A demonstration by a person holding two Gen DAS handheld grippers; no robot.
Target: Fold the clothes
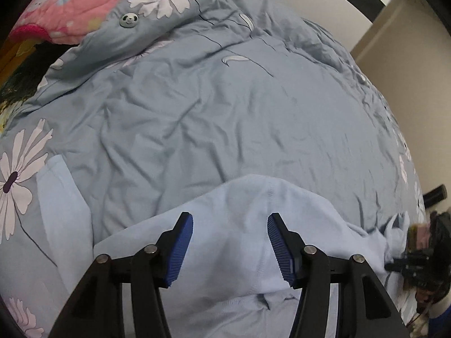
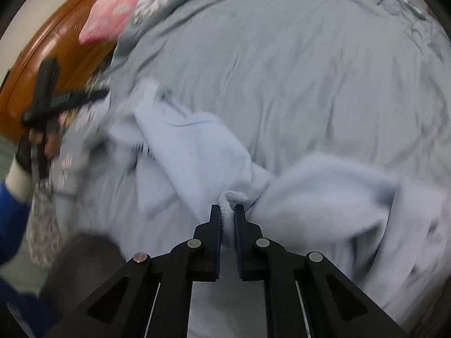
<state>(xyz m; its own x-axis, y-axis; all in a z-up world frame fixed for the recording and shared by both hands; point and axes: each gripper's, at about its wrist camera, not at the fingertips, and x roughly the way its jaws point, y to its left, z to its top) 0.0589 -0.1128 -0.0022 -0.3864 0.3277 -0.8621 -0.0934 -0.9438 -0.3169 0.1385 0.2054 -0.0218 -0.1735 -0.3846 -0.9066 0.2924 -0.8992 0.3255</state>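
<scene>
A pale blue garment [image 1: 242, 248] lies rumpled on a grey-blue floral duvet [image 1: 197, 112]. In the left wrist view my left gripper [image 1: 229, 225] hangs open just above the garment, with its blue pads [image 1: 183, 242] clear of the cloth and a stitched seam running beneath them. In the right wrist view my right gripper [image 2: 227, 209] is shut on a bunched fold of the garment [image 2: 197, 163], which shows pinched between its tips. The left gripper [image 2: 48, 101] appears blurred at the far left of that view, held by a hand. A sleeve [image 1: 62, 197] of the garment lies out to the left.
A pink pillow [image 1: 76, 2] lies at the head of the bed beside a wooden headboard [image 2: 56, 36]. A beige wall [image 1: 394, 56] stands beyond the bed's right side. A blue sleeve [image 2: 11, 219] of the person shows at the lower left.
</scene>
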